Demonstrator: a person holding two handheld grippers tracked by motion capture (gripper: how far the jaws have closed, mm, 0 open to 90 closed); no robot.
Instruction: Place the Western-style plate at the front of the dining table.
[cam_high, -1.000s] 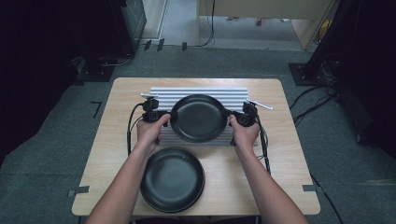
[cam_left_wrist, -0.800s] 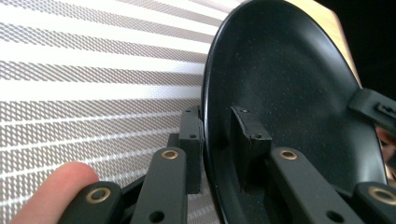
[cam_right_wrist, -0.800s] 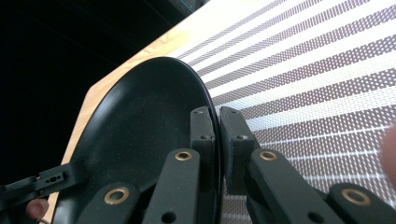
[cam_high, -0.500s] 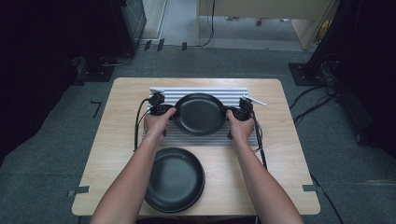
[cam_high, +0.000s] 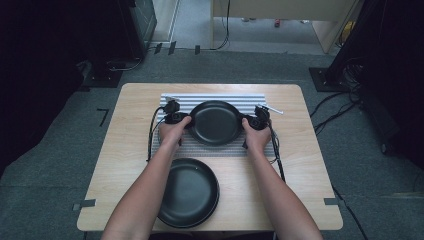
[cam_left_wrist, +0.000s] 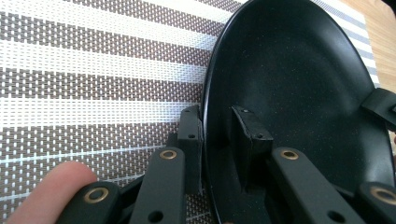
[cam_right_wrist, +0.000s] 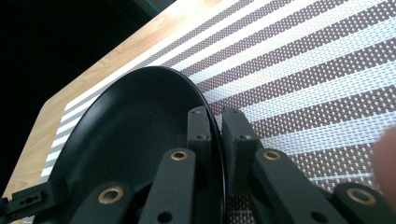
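A black plate (cam_high: 215, 122) lies level over the striped placemat (cam_high: 215, 97) at the middle of the wooden table (cam_high: 310, 165). I cannot tell if it touches the mat. My left gripper (cam_high: 187, 121) is shut on its left rim and my right gripper (cam_high: 246, 122) is shut on its right rim. In the left gripper view, the left gripper (cam_left_wrist: 217, 140) has one jaw outside the plate (cam_left_wrist: 299, 93) and one inside. In the right gripper view, the right gripper (cam_right_wrist: 217, 133) pinches the thin rim of the plate (cam_right_wrist: 135, 135) the same way.
A second black plate (cam_high: 190, 192) sits on the table near the front edge, between the person's forearms. A small white utensil (cam_high: 274, 110) lies at the mat's right edge. Cables (cam_high: 150, 135) trail from both grippers across the tabletop.
Both hands carried the plate a little farther from the person and lower, down close to the placemat. Both grippers kept their hold on the rim.
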